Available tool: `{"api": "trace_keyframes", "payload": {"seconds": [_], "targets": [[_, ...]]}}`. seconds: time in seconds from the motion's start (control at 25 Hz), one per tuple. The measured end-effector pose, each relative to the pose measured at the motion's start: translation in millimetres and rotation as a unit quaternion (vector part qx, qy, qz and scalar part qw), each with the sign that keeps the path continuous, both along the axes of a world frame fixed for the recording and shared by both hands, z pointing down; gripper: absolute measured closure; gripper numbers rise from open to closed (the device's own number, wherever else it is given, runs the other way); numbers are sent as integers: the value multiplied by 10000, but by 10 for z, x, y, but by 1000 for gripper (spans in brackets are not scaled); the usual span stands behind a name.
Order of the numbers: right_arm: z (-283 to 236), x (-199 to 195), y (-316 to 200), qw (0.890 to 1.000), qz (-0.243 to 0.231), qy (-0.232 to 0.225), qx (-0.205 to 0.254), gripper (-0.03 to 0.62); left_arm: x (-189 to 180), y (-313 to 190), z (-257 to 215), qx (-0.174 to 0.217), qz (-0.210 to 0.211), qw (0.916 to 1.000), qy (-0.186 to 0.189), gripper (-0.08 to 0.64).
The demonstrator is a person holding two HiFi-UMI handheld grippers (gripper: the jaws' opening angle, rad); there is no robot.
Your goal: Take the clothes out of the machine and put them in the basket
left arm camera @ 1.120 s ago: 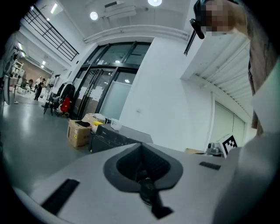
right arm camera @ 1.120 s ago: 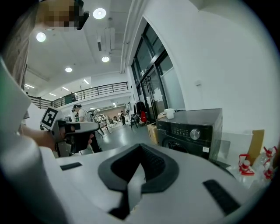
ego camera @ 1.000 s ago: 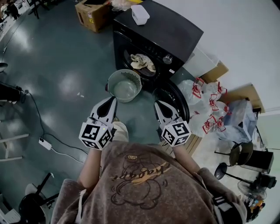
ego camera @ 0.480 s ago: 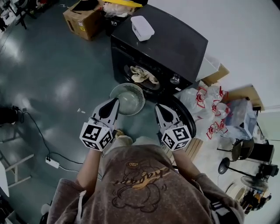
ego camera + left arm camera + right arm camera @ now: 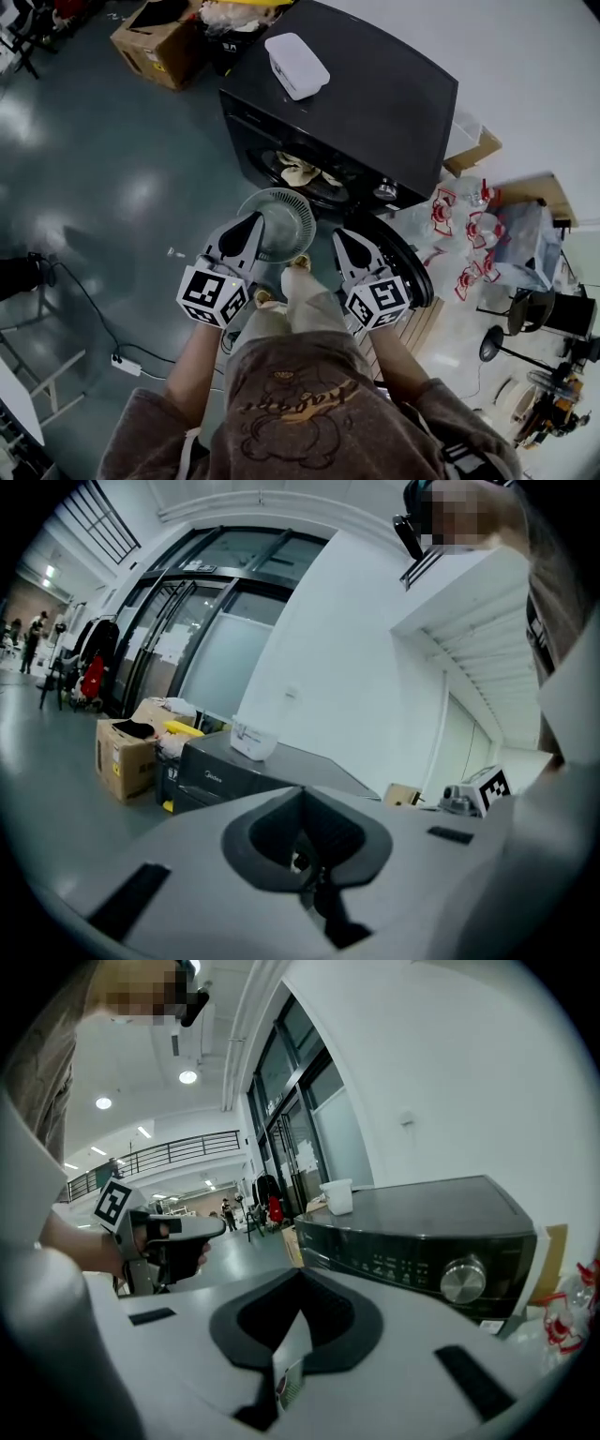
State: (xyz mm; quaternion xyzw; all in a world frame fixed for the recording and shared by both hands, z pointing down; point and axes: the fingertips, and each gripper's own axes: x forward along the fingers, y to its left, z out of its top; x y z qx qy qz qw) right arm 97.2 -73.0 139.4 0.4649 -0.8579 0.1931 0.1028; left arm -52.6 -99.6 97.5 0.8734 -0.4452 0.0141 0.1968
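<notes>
Held left gripper (image 5: pixel 253 223) and right gripper (image 5: pixel 340 234) side by side at the near edge of the basket (image 5: pixel 272 193), each with jaws pressed together and pinching no garment. Noted a small white slip in the hollow behind the right jaws, possibly part of that gripper. Saw nothing lying in the basket, set on the floor just before the machine (image 5: pixel 375 94). Found the door (image 5: pixel 410 267) swung open to the right. Judged the job barely begun, with pale clothes (image 5: pixel 302 171) lying in the drum beyond and all left to lift out.

Glossy machine (image 5: pixel 384 84), ribbed plastic basket (image 5: pixel 300 211), shiny smooth floor (image 5: pixel 112 169).
</notes>
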Motion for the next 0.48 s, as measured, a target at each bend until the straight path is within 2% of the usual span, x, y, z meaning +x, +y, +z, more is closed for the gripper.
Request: {"api": "trace_keyframes", "payload": {"seconds": [0.28, 0.48], "targets": [[529, 15, -589, 9996, 77, -205, -151, 595, 112, -527, 438, 9, 59, 9997, -224, 555], [1041, 8, -858, 9992, 370, -116, 90, 595, 200, -769, 1059, 3, 378, 9992, -107, 555]]}}
